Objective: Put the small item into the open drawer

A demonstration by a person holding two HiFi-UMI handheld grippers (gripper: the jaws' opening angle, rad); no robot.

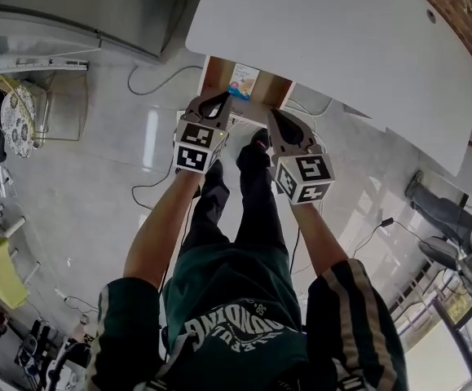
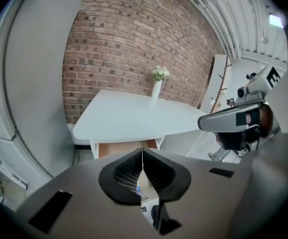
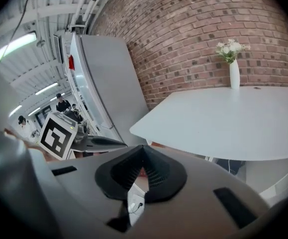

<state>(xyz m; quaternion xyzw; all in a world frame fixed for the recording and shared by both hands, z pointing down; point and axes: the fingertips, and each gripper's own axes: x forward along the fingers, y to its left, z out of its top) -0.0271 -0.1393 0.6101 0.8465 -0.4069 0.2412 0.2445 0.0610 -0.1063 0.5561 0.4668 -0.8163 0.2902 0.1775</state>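
A wooden drawer point(image 1: 218, 75) stands pulled out from under the white table point(image 1: 333, 47). A small colourful packet point(image 1: 244, 80) lies inside it. My left gripper point(image 1: 222, 98) hangs just in front of the drawer's near edge, shut, its jaw tips touching with nothing between them. My right gripper point(image 1: 275, 114) is beside it on the right, a little nearer to me, also shut and empty. In the left gripper view the left gripper point(image 2: 143, 151) points at the drawer's opening point(image 2: 120, 148). The right gripper point(image 3: 143, 148) faces the table's edge.
A vase of white flowers point(image 2: 157, 83) stands on the table's far side against a brick wall point(image 2: 124, 39). A grey fridge point(image 1: 81, 10) is at the back left. Cables point(image 1: 150, 84) trail over the floor. The person's legs point(image 1: 236, 210) are below the grippers.
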